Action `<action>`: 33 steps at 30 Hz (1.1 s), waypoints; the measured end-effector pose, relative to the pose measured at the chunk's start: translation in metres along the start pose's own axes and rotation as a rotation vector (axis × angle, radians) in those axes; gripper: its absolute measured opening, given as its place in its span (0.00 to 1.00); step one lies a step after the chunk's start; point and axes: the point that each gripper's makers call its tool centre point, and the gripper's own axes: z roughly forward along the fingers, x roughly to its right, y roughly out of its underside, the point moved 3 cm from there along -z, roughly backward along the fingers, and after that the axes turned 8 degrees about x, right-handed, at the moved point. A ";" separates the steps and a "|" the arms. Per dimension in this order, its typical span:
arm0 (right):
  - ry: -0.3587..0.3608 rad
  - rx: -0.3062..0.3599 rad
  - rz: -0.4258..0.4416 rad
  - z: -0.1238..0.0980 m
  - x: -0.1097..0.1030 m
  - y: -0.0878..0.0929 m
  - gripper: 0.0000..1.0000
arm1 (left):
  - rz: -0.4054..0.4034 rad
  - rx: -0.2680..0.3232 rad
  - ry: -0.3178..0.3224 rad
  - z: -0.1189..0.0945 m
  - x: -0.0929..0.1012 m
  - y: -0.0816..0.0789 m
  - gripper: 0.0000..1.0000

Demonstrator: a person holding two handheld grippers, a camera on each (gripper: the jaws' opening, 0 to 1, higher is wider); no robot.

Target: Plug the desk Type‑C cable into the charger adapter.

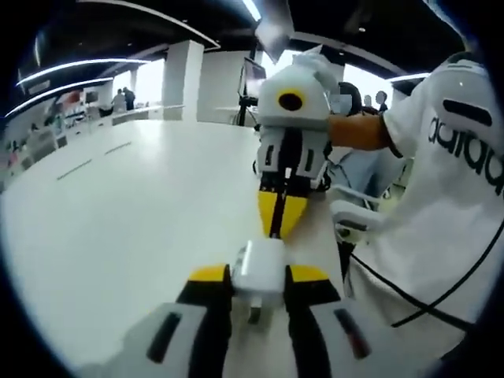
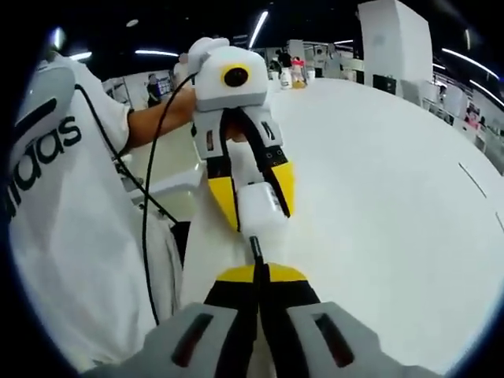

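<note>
1. The left tool [image 1: 258, 276] is clamped on the white adapter [image 1: 260, 266], one jaw on each flat side; in the right gripper view the adapter [image 2: 260, 206] sits between the same yellow-tipped jaws, held above the white bench [image 1: 118, 228]
2. The right tool [image 2: 258, 273] has its jaws pressed together on the dark cable [image 2: 256, 250], whose plug end sticks out a short way past the tips toward the adapter
3. In the left gripper view the right tool [image 1: 281, 214] faces the camera, tips closed and aimed down at the adapter's far face; the cable itself is too thin to make out there
4. The key relation: the two tools point at each other, nearly nose to nose. The plug lies just beside the adapter's near face, its long axis running roughly in line with the right tool's jaws and toward the adapter
5. I cannot tell whether the plug tip has touched or entered the port; the port is not visible
6. My judgement: the next move needs a straight push along the plug's axis, with the left tool holding the adapter steady against it
</note>
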 end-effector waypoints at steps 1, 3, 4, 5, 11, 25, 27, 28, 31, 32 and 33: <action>0.003 0.000 -0.003 0.000 0.000 0.000 0.00 | 0.032 -0.003 0.005 0.000 0.000 0.000 0.25; 0.005 0.004 0.000 0.000 0.000 0.000 0.00 | 0.024 -0.007 0.003 0.001 0.000 0.001 0.25; 0.005 0.006 0.000 0.001 0.000 0.000 0.01 | 0.027 -0.005 0.005 0.002 0.000 0.001 0.25; 0.008 0.012 0.001 0.000 0.000 0.000 0.01 | 0.029 -0.003 0.006 0.001 0.000 0.001 0.25; -0.007 0.065 -0.082 0.001 0.001 0.000 0.03 | 0.044 -0.020 0.015 0.001 0.001 0.000 0.26; 0.054 0.127 -0.088 -0.021 0.005 0.003 0.05 | 0.062 -0.027 0.016 0.000 -0.001 -0.002 0.25; 0.070 0.130 -0.088 -0.031 0.005 0.005 0.06 | 0.056 -0.018 0.011 -0.001 -0.001 -0.003 0.26; 0.079 0.130 -0.087 -0.036 0.005 0.006 0.06 | 0.049 -0.003 0.009 -0.001 -0.001 -0.005 0.26; 0.107 0.115 -0.134 -0.053 0.007 0.010 0.06 | 0.041 0.014 0.007 0.000 0.000 -0.009 0.28; 0.117 0.112 -0.141 -0.061 0.006 0.012 0.06 | 0.047 0.013 0.004 0.000 0.000 -0.008 0.28; 0.127 0.108 -0.138 -0.067 0.007 0.013 0.06 | 0.052 0.011 0.003 0.000 0.000 -0.008 0.29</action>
